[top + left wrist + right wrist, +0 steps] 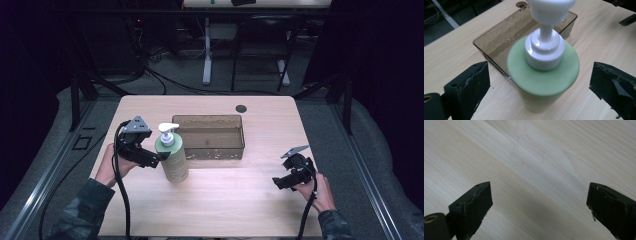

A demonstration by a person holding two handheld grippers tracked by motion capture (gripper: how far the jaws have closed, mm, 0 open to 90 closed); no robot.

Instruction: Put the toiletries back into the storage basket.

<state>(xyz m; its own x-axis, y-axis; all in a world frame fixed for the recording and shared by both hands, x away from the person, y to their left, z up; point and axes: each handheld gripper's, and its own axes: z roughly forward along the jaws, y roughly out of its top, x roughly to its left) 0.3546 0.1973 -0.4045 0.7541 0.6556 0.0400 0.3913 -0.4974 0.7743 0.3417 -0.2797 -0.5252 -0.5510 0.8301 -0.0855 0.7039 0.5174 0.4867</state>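
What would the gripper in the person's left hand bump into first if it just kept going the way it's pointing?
Most likely the green pump bottle. The left gripper is open, and the bottle stands right ahead between its jaws. The brown tray lies behind the bottle, so it would come second.

Green pump bottle (pixel 171 156) upright beside brown tray (pixel 208 120) on wooden table (pixel 240 200)

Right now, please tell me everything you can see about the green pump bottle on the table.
The green pump bottle has a pale green, matte body that looks plastic, a white collar and a white pump head. It stands upright on the wooden table, just in front of the left end of the brown see-through tray; contact between them cannot be told. The left gripper has its open jaws on either side of the bottle, not touching it.
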